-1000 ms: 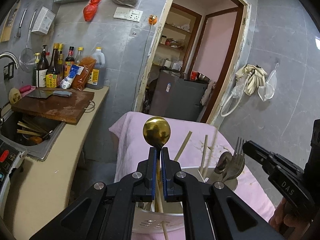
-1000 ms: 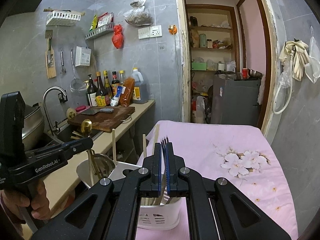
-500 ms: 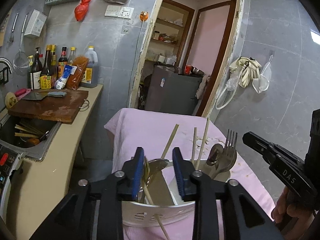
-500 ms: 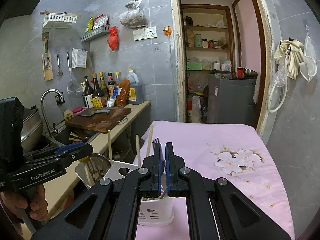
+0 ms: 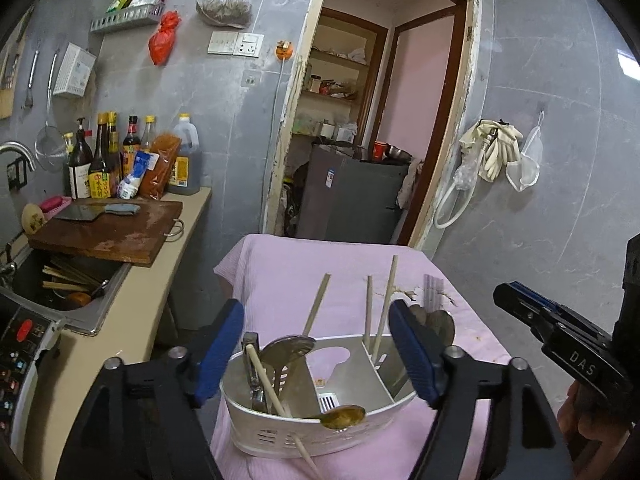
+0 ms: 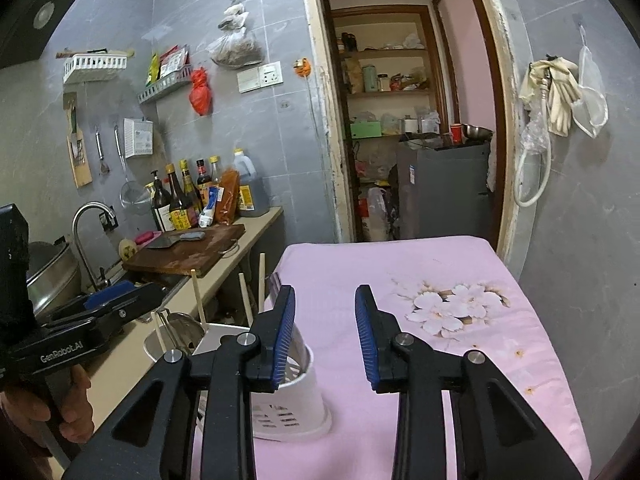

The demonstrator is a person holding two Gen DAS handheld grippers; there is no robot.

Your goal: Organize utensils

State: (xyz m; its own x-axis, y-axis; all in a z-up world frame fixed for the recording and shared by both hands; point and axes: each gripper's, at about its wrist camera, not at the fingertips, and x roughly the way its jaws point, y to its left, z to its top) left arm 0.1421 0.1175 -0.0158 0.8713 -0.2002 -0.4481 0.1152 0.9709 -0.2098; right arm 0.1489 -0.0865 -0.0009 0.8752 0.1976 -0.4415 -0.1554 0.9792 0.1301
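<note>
Now opening: left gripper (image 5: 316, 344) over the caddy (image 5: 280, 428), nothing between its jaws, likely having freed the gold spoon (image 5: 344, 417) lying across the rim. Likewise opening and empty: right gripper (image 6: 325, 336), above the pink cloth (image 6: 460, 380) beside the caddy.

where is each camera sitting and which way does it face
Left wrist: on the left gripper, facing down over the white plastic utensil caddy on the pink tablecloth; the right gripper and a hand show at right.
Right wrist: on the right gripper, facing along the cloth towards the doorway; the left gripper and hand show at left.
Shared: caddy, cloth, counter, doorway; both jaws opening, empty.
</note>
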